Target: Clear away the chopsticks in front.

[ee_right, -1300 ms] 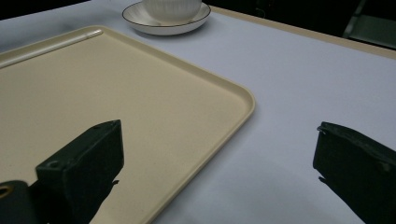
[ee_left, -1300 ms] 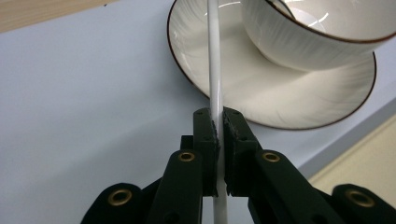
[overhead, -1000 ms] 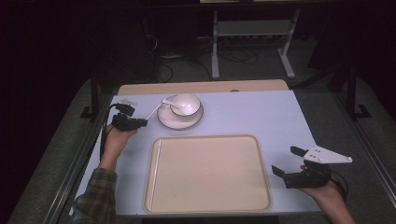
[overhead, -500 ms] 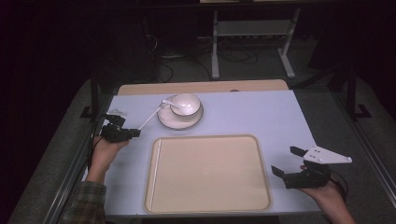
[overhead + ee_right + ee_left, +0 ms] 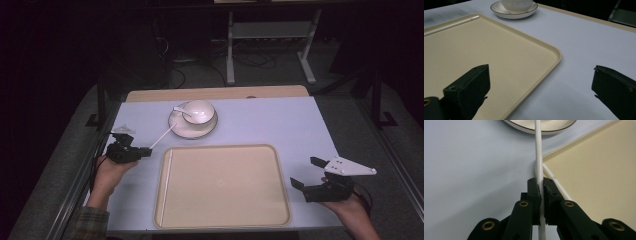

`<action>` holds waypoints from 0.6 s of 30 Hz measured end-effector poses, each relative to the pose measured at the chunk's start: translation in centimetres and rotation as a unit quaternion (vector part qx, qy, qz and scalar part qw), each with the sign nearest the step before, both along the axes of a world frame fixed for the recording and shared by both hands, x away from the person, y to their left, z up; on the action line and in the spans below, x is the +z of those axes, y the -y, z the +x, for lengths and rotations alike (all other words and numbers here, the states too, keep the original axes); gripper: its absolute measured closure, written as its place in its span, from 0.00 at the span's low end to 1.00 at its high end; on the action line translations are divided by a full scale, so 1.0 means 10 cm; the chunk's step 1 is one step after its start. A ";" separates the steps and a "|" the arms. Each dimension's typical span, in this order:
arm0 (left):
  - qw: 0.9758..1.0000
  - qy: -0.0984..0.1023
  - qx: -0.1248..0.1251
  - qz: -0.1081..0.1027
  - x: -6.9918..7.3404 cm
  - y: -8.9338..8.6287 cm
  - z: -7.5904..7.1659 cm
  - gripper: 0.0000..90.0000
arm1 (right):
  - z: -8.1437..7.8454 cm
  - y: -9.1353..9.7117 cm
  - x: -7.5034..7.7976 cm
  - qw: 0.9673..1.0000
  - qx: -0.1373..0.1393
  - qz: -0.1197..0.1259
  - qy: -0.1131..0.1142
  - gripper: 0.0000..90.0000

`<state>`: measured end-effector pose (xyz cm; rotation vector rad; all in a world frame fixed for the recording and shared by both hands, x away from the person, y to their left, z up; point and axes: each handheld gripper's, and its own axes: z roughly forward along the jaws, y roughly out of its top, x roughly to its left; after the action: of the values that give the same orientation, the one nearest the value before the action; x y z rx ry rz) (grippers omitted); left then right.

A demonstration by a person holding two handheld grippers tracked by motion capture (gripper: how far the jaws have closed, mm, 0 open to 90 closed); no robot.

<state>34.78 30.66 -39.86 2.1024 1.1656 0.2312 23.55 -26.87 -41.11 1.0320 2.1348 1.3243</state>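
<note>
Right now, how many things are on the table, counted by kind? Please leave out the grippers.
Chopsticks: 2, one clamped in the left gripper, white chopstick, and one lying in the tray along its left edge
Tray: 1
Saucer: 1
Bowl: 1
Spoon: 1
Total: 6

Overhead light on my table (image 5: 300, 125), room behind near black. Soft shadows under tray (image 5: 222, 222) rim. My left jaws close-up blurry, no glare.
</note>
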 end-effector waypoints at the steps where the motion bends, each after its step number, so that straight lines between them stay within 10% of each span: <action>1: 1.000 0.001 -0.003 -0.005 0.01 0.02 -0.03 0.94 | 0.00 0.00 0.00 1.000 0.000 0.000 0.000 0.02; 18: 0.997 -0.006 -0.067 -0.023 -0.01 0.42 -0.14 0.94 | 0.00 0.00 0.00 1.000 0.000 -0.001 0.000 0.02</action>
<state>33.36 26.43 -39.96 2.1334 1.0221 0.1292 23.56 -26.83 -41.15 1.0318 2.1359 1.3208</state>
